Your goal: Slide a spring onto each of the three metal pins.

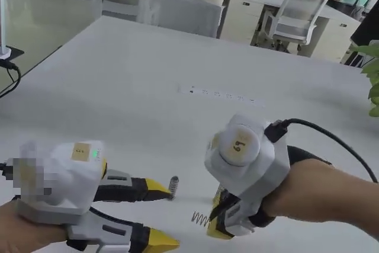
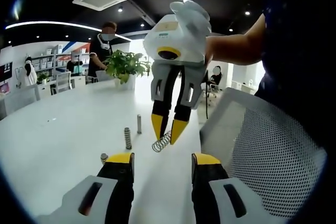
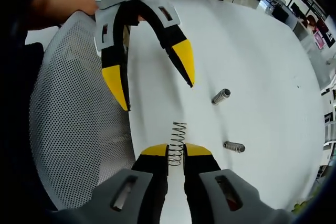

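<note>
White tabletop [image 1: 177, 57] carrying upright metal pins [image 2: 139, 124]; right gripper [image 3: 176, 151] pinching thin coiled steel spring [image 3: 178, 139] (one end), left gripper [image 2: 164, 158] gaping wide, empty.

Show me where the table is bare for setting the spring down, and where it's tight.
Crowded: the near edge, where the left gripper, right gripper, spring and pins cluster. Bare: the wide stretch of table from there to the socket strip.
</note>
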A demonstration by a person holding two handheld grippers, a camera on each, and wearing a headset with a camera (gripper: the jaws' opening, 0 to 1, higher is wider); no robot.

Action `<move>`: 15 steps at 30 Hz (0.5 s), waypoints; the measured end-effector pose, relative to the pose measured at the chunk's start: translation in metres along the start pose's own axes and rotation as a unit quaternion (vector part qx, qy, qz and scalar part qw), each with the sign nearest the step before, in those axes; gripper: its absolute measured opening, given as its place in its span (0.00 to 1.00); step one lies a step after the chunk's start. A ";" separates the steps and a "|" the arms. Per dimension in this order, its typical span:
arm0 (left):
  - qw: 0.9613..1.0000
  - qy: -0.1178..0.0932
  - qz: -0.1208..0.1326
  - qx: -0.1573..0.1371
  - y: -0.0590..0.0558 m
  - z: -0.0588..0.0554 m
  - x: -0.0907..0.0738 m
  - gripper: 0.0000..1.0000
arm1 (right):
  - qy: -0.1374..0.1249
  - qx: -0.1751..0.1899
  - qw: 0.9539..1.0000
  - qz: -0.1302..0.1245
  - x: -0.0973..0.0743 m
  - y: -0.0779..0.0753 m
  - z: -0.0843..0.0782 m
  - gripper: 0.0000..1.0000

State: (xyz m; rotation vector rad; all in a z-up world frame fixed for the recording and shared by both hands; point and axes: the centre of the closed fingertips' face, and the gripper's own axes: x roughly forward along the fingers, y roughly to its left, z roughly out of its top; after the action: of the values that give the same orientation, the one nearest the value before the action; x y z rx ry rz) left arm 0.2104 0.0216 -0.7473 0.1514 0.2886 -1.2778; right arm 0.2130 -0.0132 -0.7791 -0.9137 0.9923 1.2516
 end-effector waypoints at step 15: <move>1.000 0.001 -0.024 0.015 -0.005 0.005 0.007 0.26 | -0.001 -0.071 0.997 0.019 -0.012 0.011 0.018 0.07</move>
State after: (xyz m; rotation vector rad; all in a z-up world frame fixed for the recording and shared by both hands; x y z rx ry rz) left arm 0.2079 0.0119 -0.7446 0.1715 0.2759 -1.3296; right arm 0.2030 0.0015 -0.7619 -1.0063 0.9320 1.3692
